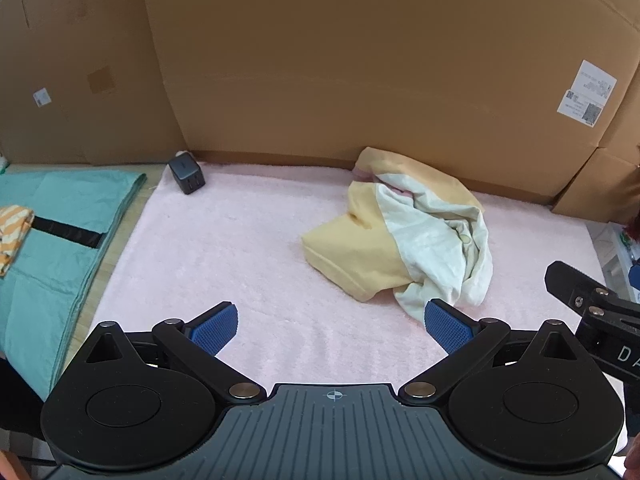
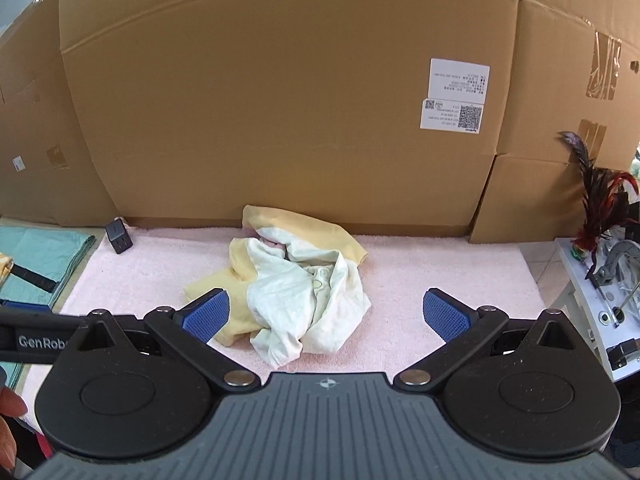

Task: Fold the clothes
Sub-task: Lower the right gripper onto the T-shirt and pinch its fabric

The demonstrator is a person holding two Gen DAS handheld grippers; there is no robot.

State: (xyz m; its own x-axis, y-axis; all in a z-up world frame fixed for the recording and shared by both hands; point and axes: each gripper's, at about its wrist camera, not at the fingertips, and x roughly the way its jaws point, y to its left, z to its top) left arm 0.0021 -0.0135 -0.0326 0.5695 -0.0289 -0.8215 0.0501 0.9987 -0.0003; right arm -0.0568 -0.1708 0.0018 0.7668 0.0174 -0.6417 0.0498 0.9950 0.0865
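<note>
Left gripper [image 1: 331,326] spread wide over pink towel [image 1: 224,248]; right gripper [image 2: 326,316] likewise, empty; crumpled yellow-and-white garment [image 2: 288,284] ahead between its fingers.

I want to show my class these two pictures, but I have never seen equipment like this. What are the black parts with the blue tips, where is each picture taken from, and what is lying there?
No robot here: a person holds a pair of hand-held tongs in each hand. Each carries a camera looking forward along its two blue-padded fingers.

One picture looks out from the left tongs, the other from the right tongs. Both are open and hold nothing. The right tongs also show at the right edge of the left view.

Ahead lies a pink towel with a crumpled garment, yellow and white, not yet folded. A small black charger sits at the towel's far left corner. Left of the towel lies a teal cloth with a striped orange piece on it. Cardboard stands behind.
</note>
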